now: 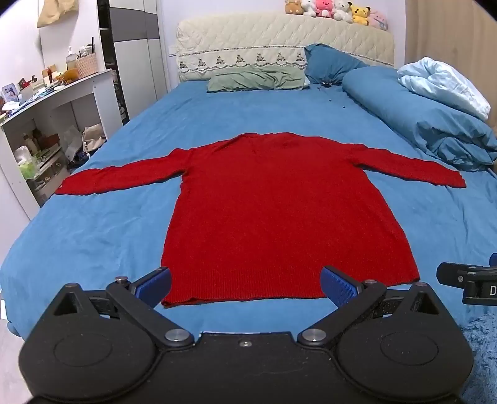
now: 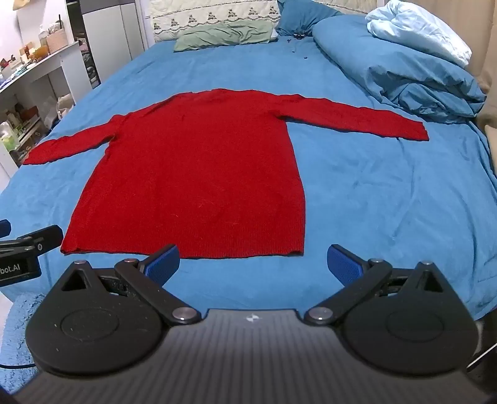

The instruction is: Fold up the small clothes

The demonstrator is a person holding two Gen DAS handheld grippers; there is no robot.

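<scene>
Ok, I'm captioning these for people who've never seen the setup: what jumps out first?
A bright red sweater lies flat in the middle of the blue bedsheet, sleeves stretched out to both sides. Low in each view an open black claw with blue pads fills the foreground: the left claw and the right claw sit just short of the hem. A row of plush toys lines the headboard.

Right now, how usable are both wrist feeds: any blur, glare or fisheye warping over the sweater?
Left wrist view: sharp, evenly lit, no glare; the red sweater reads clearly, though the bed edges bow outward. Right wrist view: just as sharp over the sweater, with dark vignetted corners and the same bowing; the knit is saturated, so texture shows mostly at the hem.
</scene>
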